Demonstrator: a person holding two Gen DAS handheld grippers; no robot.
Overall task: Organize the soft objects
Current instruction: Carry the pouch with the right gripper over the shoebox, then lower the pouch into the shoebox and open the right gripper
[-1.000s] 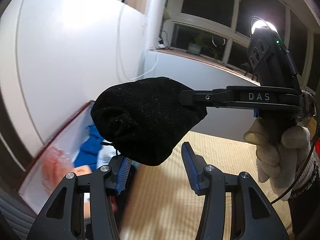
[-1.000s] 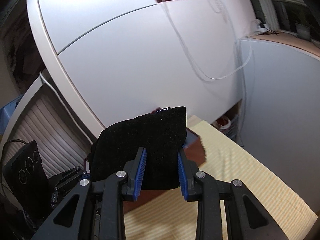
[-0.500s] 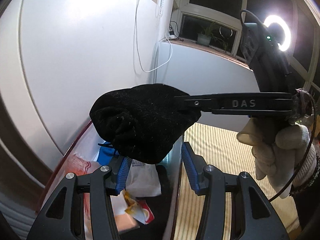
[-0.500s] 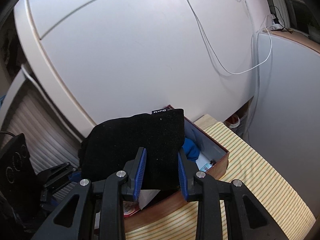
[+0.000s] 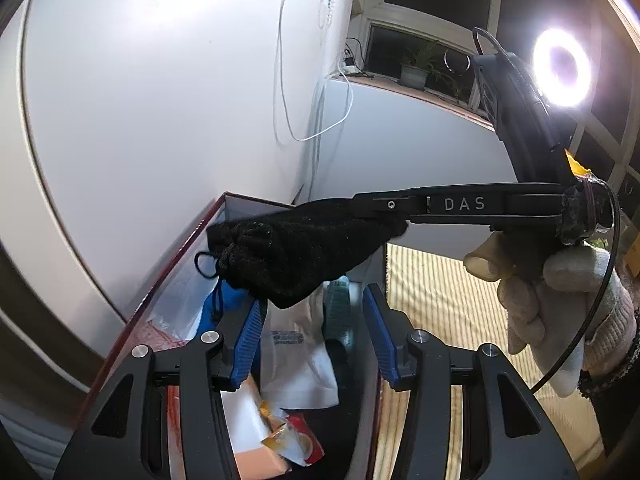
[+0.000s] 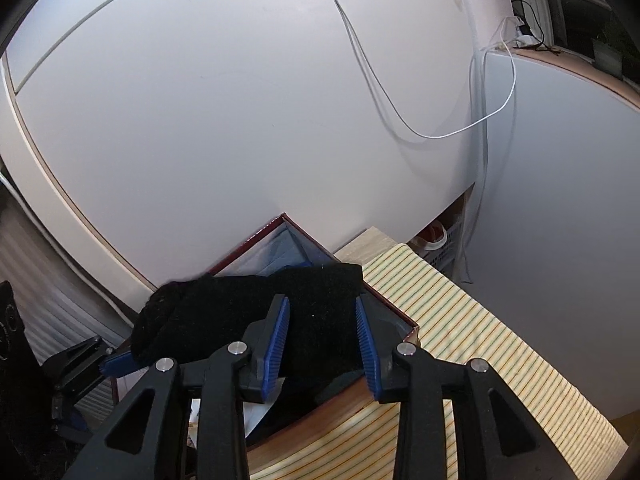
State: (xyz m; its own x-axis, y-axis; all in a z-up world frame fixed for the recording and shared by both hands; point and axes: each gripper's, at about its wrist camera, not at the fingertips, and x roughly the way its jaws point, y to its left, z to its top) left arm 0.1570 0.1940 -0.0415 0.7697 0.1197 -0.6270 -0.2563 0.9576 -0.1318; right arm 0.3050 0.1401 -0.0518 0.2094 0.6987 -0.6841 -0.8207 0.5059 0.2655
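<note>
A black velvet drawstring pouch (image 5: 296, 248) hangs over the open dark-red box (image 5: 176, 264), above its contents. My right gripper (image 6: 322, 340) has its blue pads spread beside the pouch (image 6: 256, 312); the pouch seems to be dropping from it. In the left wrist view the right gripper's finger marked DAS (image 5: 464, 204) still touches the pouch's top edge. My left gripper (image 5: 312, 340) is open and empty, just below the pouch and over the box.
The box (image 6: 304, 236) holds a blue cloth (image 5: 224, 304), a white plastic bag (image 5: 296, 356), a red snack packet (image 5: 296, 440) and a pink item. It stands on a striped yellow cloth (image 6: 472, 340) against a white wall. A ring light (image 5: 562, 68) glares at the right.
Both grippers moved forward and down over the box. The right gripper's fingers spread from their grip on the pouch, which now sags lower toward the box.
</note>
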